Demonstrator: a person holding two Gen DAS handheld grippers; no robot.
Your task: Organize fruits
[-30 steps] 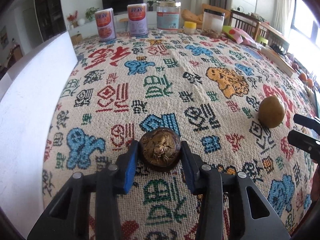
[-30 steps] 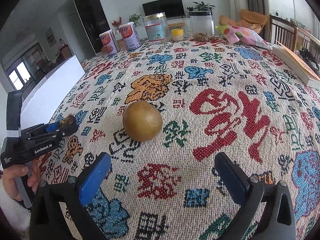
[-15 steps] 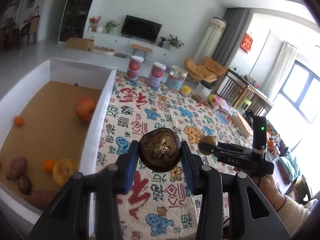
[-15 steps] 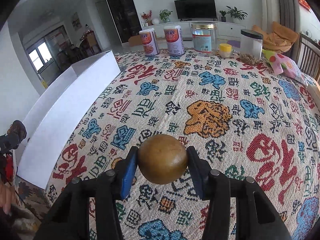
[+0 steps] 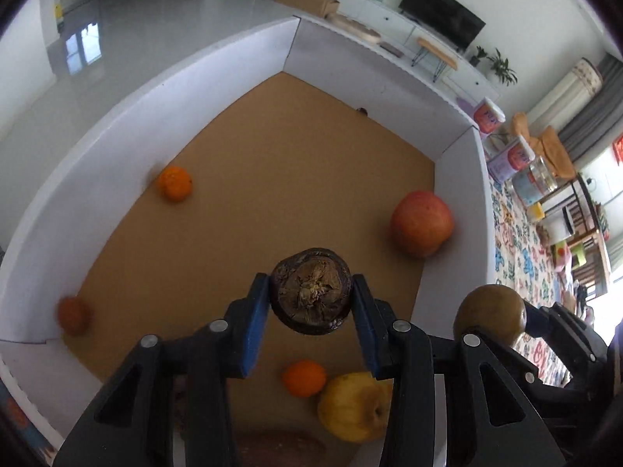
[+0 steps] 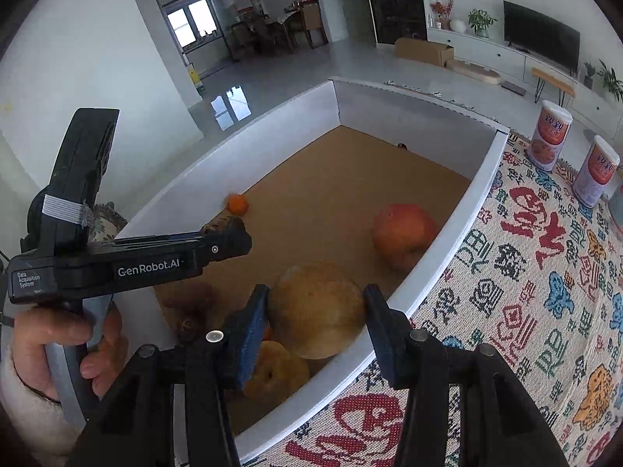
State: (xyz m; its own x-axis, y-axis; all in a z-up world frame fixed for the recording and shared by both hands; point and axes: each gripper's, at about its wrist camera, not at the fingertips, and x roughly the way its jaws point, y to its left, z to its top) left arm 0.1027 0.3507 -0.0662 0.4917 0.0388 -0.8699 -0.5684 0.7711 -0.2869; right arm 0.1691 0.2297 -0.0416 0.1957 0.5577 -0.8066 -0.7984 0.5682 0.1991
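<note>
My left gripper [image 5: 311, 303] is shut on a dark brown wrinkled fruit [image 5: 311, 290] and holds it above the brown floor of the white box [image 5: 117, 148]. My right gripper [image 6: 316, 311] is shut on a round tan fruit [image 6: 317, 307] and holds it over the box's near right wall [image 6: 447, 257]. The right gripper's tan fruit also shows in the left wrist view [image 5: 490, 313]. The left gripper also shows in the right wrist view [image 6: 226, 237], over the box.
Inside the box lie a red apple [image 5: 421, 222], a yellow apple [image 5: 354, 406], small oranges [image 5: 174, 183] [image 5: 303, 378] and darker fruits [image 6: 187, 299]. The patterned tablecloth [image 6: 537, 292] spreads right of the box, with two cans [image 6: 551, 136] at the back.
Both grippers have carried their fruits left from the tablecloth to above the box. The right gripper closed on the tan fruit a second ago.
</note>
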